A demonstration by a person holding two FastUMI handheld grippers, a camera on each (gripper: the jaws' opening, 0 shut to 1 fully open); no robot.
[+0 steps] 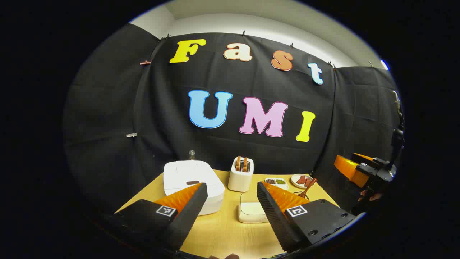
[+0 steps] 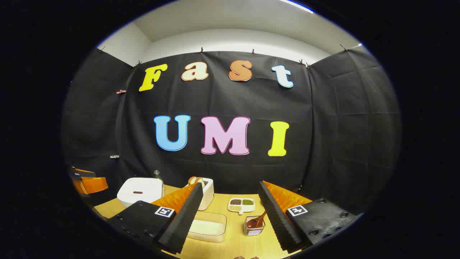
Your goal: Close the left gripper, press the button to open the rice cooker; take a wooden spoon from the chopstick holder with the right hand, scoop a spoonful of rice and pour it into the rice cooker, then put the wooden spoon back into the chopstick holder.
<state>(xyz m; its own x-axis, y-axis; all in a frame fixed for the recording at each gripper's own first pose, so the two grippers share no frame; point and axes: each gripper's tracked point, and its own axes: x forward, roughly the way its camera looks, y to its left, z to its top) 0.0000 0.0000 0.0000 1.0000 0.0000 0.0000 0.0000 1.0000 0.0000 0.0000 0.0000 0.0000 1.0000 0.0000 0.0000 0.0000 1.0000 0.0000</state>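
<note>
While both my grippers, left gripper (image 1: pixel 231 192) and right gripper (image 2: pixel 228 194), gape wide, I see white rice cooker (image 1: pixel 192 183) lid down, wooden spoon (image 2: pixel 258 220) upright in chopstick holder (image 2: pixel 254 226).

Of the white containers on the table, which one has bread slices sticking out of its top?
The toaster, the tall narrow one behind the low rice tub. The wide rice cooker to its left has a shut, flat lid.

You are working in a booth where black cloth (image 2: pixel 334 144) is hanging clipped along its top, a white wall (image 2: pixel 233 39) is showing above, and a wooden table (image 1: pixel 222 233) is standing below.
</note>
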